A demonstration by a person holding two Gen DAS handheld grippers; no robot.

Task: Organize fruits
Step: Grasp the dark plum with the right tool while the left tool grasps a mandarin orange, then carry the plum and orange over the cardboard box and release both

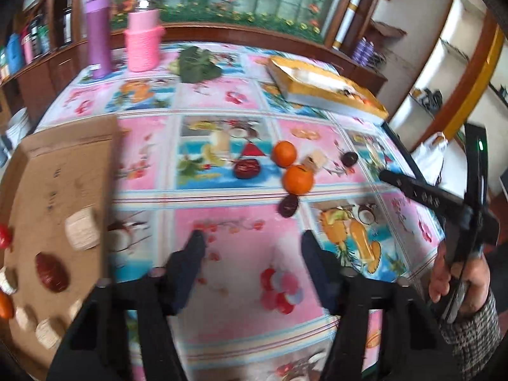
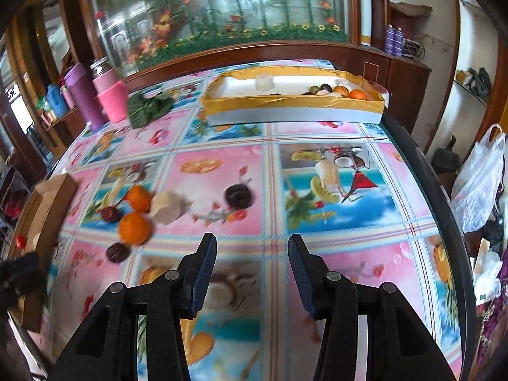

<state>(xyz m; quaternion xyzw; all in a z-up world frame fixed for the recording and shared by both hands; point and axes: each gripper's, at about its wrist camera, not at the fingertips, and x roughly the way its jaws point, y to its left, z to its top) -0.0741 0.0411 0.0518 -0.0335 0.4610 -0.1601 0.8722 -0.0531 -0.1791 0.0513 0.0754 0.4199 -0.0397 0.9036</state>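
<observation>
Two oranges [image 1: 297, 179] [image 1: 284, 153] lie mid-table with dark red fruits [image 1: 288, 205] [image 1: 247, 168] [image 1: 349, 158] and a pale block [image 1: 316, 160]. They show in the right wrist view too: oranges [image 2: 134, 228] [image 2: 139, 197], dark fruits [image 2: 117, 251] [image 2: 238, 196], pale block [image 2: 167, 207]. My left gripper [image 1: 252, 241] is open and empty, short of the fruits. My right gripper [image 2: 252, 249] is open and empty above the cloth. A brown cardboard tray [image 1: 63, 171] at left holds several fruits. A yellow-rimmed box [image 2: 285, 106] at the far side holds several fruits.
A purple flask [image 1: 98, 35], a pink-sleeved jar [image 1: 143, 39] and green leaves [image 1: 197, 63] stand at the table's far left. The right gripper and hand [image 1: 457, 273] show at the left view's right edge. A plastic bag [image 2: 482, 177] hangs beyond the table's right edge.
</observation>
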